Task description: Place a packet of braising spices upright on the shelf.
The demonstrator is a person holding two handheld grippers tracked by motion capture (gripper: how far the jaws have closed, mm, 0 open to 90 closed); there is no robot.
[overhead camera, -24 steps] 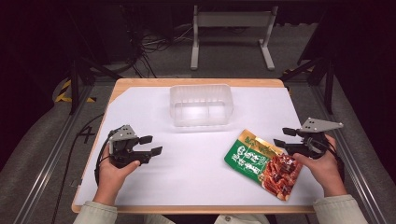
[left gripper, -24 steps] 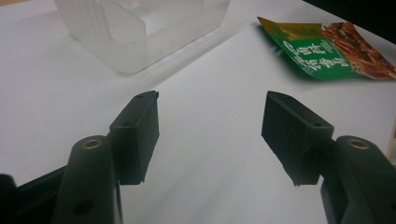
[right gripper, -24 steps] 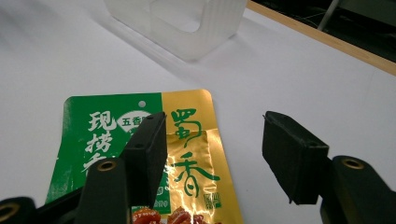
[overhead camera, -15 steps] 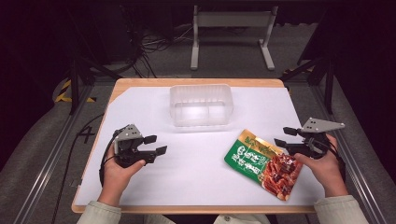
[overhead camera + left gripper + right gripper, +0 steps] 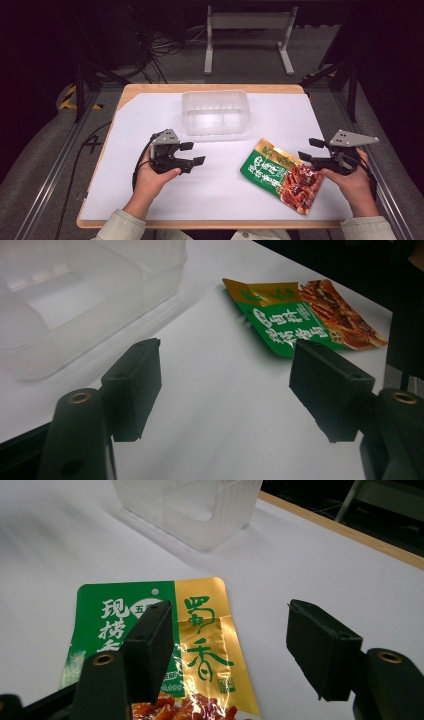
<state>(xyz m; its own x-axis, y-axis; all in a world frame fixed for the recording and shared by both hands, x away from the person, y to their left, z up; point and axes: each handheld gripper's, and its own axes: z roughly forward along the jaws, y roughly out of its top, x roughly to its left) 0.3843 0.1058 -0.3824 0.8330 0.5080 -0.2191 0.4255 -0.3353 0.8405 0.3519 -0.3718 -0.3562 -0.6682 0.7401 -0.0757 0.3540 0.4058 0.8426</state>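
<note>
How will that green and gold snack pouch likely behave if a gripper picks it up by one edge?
The snack pouch lies flat and thin on the white table cover, so it probably sags when lifted. Its glossy foil looks slippery. The creased gold corner suggests it bends easily.

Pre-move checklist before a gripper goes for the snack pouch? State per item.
1. Left gripper jaws open, nothing between them: ok.
2. Right gripper jaws open, nothing gripped: ok.
3. Snack pouch lying flat on the white table cover, free of both grippers: ok.
4. Clear plastic container upright, mouth up, empty: ok.
5. Bare cover between pouch and container: ok.
6. Pouch sealed: cannot tell.
</note>
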